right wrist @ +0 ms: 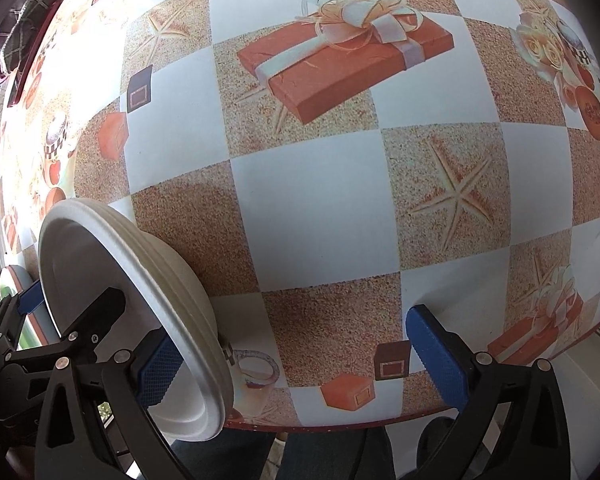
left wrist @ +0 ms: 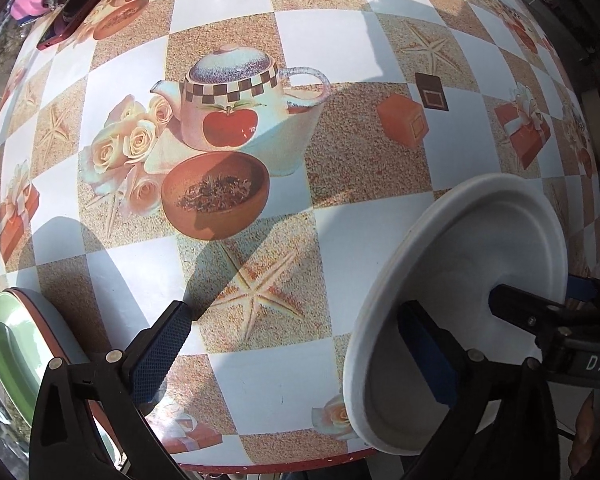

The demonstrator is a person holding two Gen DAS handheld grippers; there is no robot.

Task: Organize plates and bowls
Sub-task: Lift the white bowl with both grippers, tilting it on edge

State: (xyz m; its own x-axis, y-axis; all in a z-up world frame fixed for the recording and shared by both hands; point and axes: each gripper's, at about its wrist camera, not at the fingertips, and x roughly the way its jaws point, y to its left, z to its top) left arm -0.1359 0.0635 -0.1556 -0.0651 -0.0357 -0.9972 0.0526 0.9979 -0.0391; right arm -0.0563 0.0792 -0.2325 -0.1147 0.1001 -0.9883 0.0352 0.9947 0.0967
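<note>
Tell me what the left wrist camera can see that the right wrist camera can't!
Only the left wrist view shows the printed teapot picture up close and the red phone at the far edge. Only the right wrist view shows the big printed gift box picture and a person's dark trousers below the table edge. Both show the white plates with one finger of each open gripper, left gripper and right gripper, over them, the green plate, and the patterned tablecloth.

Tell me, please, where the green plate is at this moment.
The green plate sits at the table's near edge, at the bottom left of the left wrist view, left of the left gripper and across it from the white plates.
</note>
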